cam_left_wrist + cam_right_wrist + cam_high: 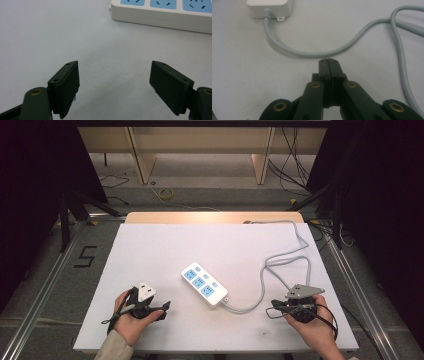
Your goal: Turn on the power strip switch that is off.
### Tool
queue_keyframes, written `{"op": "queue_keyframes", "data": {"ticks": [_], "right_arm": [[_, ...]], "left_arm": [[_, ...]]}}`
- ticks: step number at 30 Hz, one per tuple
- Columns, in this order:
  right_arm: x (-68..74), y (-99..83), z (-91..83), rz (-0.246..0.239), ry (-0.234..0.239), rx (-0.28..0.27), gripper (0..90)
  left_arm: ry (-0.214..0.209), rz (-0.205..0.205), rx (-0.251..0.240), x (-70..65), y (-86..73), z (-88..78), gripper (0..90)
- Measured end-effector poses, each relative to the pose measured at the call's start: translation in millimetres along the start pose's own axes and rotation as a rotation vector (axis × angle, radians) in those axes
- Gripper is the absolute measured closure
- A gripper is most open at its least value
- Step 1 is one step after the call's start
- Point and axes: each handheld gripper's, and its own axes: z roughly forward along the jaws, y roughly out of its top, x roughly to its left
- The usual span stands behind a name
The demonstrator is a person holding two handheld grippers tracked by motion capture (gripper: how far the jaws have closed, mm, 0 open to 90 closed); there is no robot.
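Now, left gripper (115, 85): jaws apart, empty.
Right gripper (328, 61): jaws pressed together, empty.
Power strip (204, 284): between both, long axis diagonal, nearer the right.

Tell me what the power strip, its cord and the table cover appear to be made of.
Power strip: likely hard moulded plastic, smooth white casing with matte blue socket faces; edges are crisp and rounded. Cord: looks like flexible grey rubber or PVC sheath, since it lies in soft loops. Table cover: matte white sheet, possibly paper or foam board; no gloss or weave shows.
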Motion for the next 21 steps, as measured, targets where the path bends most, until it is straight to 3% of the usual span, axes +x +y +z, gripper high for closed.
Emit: {"op": "queue_keyframes", "data": {"ticks": [21], "right_arm": [[7.4, 12.2, 4.3, -0.007, 0.028, 0.010, 90.0]], "left_arm": [[0.001, -0.003, 0.000, -0.7, -0.1, 0.6, 23.7]]}}
